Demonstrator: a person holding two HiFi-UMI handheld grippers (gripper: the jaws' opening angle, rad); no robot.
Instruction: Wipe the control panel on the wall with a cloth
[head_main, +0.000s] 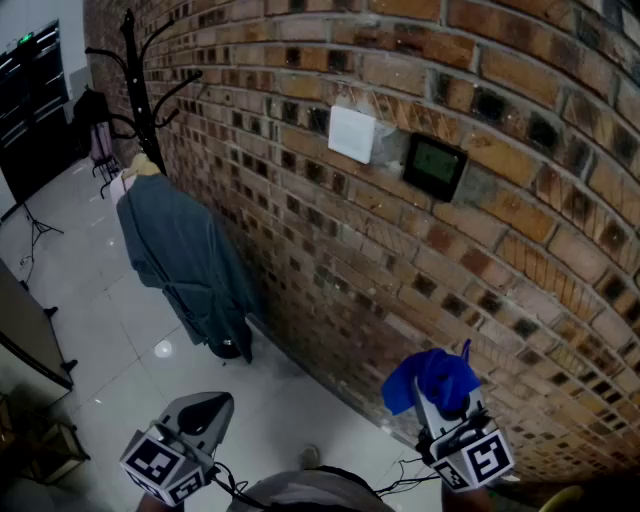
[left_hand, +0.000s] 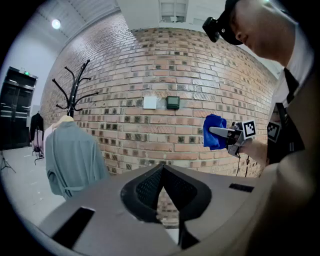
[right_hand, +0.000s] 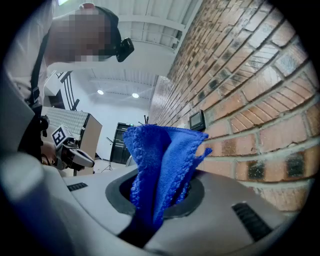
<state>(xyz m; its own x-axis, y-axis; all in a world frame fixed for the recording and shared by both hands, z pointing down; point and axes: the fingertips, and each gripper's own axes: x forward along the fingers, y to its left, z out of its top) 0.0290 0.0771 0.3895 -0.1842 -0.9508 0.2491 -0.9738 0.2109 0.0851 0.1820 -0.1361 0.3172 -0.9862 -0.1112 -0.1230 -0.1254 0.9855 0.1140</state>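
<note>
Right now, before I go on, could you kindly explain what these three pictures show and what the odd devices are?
There is no robot here: a person carries a hand-held two-jaw gripper in each hand. One picture comes from a camera on the person's head, looking down. The other two come from cameras riding on each gripper. The right gripper is clamped on a blue cloth. The left gripper is closed and empty. Ahead is a brick wall with a dark control panel beside a white plate. At the left, a grey robe hangs on a coat stand.
</note>
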